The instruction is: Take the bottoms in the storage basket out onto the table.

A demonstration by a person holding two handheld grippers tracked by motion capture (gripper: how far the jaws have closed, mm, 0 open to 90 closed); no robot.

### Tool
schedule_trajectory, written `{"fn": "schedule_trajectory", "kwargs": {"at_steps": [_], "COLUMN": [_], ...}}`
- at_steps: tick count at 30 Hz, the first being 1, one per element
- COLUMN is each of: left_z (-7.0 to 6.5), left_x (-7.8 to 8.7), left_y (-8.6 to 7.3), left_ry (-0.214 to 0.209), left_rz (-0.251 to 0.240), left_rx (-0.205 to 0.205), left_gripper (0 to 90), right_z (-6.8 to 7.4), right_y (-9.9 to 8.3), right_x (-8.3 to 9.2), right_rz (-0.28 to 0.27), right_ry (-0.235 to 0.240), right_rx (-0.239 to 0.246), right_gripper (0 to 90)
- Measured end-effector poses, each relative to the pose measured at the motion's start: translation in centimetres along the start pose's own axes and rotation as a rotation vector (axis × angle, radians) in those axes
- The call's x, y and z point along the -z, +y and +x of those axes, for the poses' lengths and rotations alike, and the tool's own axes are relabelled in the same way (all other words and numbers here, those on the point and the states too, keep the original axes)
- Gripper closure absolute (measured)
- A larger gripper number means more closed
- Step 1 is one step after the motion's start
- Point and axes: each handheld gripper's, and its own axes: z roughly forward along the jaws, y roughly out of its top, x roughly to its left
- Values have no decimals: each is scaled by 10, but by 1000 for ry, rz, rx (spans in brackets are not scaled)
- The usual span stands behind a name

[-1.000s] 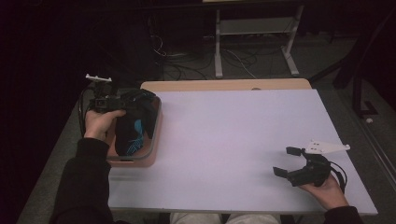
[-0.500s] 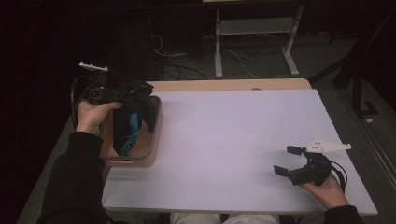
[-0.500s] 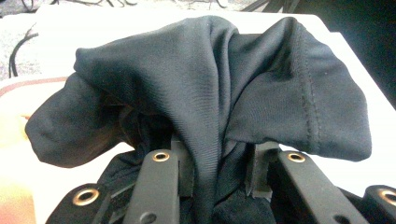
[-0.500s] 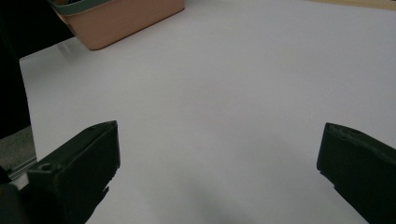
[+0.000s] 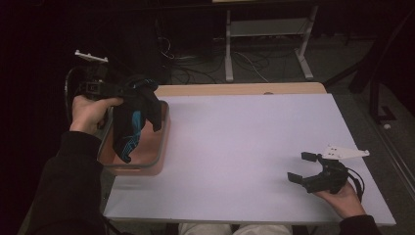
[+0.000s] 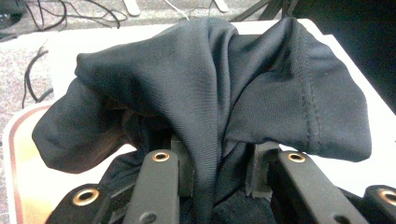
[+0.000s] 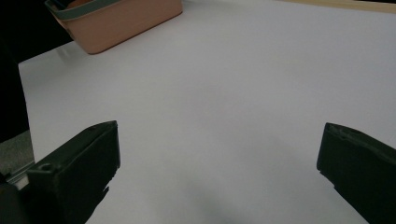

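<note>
The black garment (image 5: 133, 117) is clamped in the left gripper (image 5: 116, 91) and hangs below it, over the pink bin (image 5: 157, 159). Lifting out is judged under way; next, clearance of the rim is needed. The right gripper (image 5: 302, 167) is held open, well apart.
</note>
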Motion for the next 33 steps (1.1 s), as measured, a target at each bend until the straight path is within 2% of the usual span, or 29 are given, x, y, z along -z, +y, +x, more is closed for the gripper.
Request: {"fn": "schedule_trajectory", "kwargs": {"at_steps": [9, 22, 28, 33], "left_z": [-10, -37, -56, -73], "left_x": [11, 33, 34, 25], "left_y": [10, 27, 35, 40], "left_ry": [6, -15, -35, -60], "left_rz": [-2, -37, -36, -28], "left_rx": [-17, -86, -136, -174], "left_gripper": [699, 699, 699, 698], "right_z": [0, 0, 0, 1], "right_y": [0, 1, 1, 1], "right_x": [-1, -1, -1, -1], "right_rz": [0, 2, 3, 3], "right_ry": [1, 4, 4, 6], "right_rx": [-2, 1, 2, 2], "right_gripper": [0, 0, 0, 0]}}
